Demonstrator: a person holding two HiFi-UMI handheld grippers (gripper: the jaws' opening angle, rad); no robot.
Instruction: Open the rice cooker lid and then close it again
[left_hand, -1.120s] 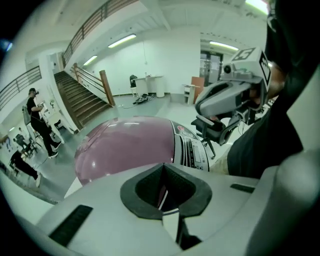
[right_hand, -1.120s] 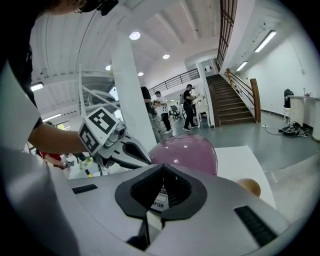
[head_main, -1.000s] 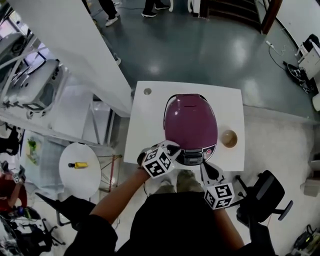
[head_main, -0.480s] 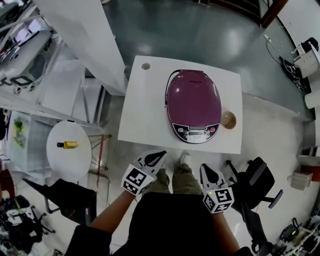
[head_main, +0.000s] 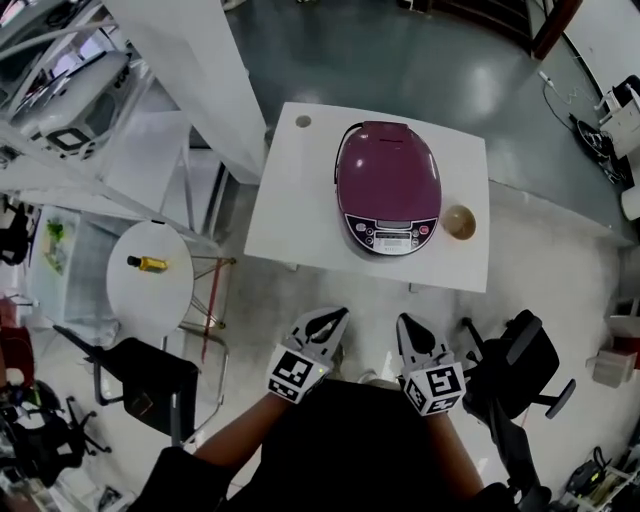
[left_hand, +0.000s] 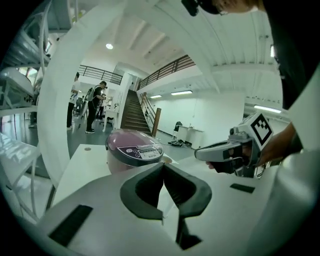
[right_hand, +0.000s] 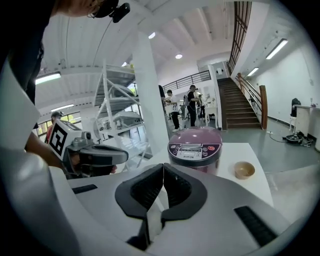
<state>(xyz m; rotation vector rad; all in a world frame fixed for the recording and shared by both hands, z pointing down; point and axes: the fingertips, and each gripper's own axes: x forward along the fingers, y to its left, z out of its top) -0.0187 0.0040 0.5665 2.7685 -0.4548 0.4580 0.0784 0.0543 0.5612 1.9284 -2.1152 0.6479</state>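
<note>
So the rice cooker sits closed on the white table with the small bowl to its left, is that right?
Not quite: the head view shows the small bowl to the right of the rice cooker. It is closed and on the white table.

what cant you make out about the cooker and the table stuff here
- rice cooker panel labels: too small in head view, blurred in both gripper views.
- bowl contents: too small, head view.
- round spot on table corner: too small to identify, head view.
</note>
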